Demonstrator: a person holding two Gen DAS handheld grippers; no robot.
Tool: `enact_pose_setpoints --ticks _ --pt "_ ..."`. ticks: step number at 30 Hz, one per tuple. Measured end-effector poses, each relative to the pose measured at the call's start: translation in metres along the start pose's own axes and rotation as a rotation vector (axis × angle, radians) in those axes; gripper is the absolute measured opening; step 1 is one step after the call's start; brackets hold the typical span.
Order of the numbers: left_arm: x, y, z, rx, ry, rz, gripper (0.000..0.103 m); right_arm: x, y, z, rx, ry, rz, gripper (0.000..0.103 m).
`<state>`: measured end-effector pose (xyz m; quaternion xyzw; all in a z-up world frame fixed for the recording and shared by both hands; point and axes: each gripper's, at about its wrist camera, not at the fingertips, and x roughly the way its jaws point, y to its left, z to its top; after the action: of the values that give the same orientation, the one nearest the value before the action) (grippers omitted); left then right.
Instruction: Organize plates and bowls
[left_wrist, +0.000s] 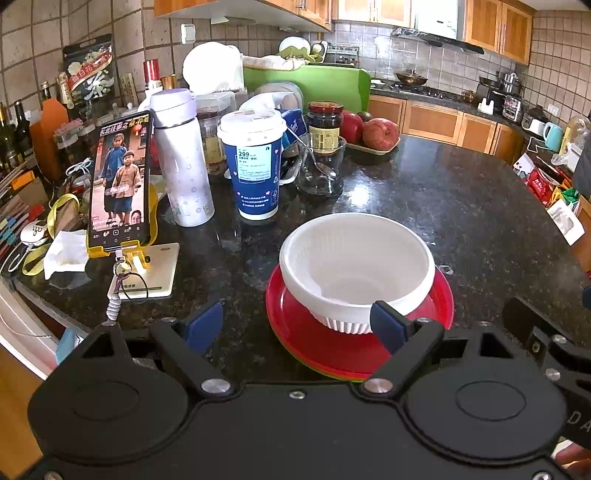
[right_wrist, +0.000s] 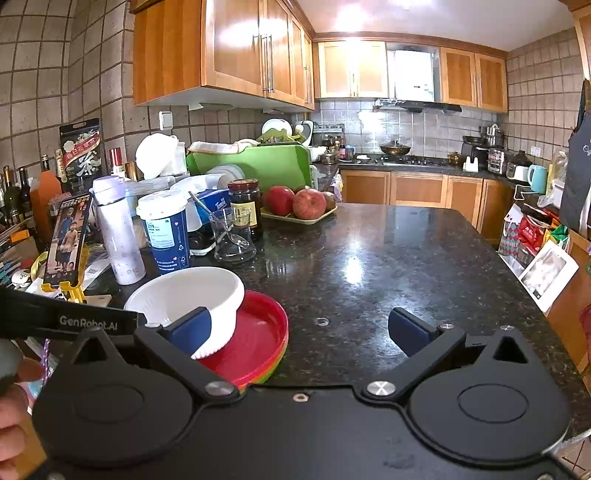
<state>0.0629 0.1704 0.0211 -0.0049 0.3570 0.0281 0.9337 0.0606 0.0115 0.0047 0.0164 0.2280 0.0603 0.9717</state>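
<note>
Judging from the left wrist view, the white bowl is seated on the red plate, which tops a small stack of plates near the front edge of the dark stone counter; the bowl seems tipped a little, so I cannot tell whether it sits flat. The left gripper stands wide apart, gripping nothing; its right blue pad overlaps the bowl's ribbed base, though contact cannot be told, and its left pad is over bare counter. Doing this step well would mean drawing straight back without brushing the bowl, since a nudge at its foot could slide it across the smooth plate; the tool points downward over the stack's near side, offset to the left of the bowl.

Looking through the right wrist view, the same bowl and plate lie low on the left, with green and yellow plate edges showing beneath the red. The right gripper is also spread wide and empty; its fingers mostly frame open counter, the left pad crossing the bowl's rim in the picture. It points shallowly down, to the right of the stack; part of a hand shows at the lower left edge beneath the other tool's black body.
</note>
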Motion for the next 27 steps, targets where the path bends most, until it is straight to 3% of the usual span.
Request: enact_pose_setpoints --ticks 27 --pt "-0.014 -0.017 -0.009 0.01 -0.002 0.019 0.087 -0.01 -0.008 -0.003 -0.005 -0.013 -0.009 0.103"
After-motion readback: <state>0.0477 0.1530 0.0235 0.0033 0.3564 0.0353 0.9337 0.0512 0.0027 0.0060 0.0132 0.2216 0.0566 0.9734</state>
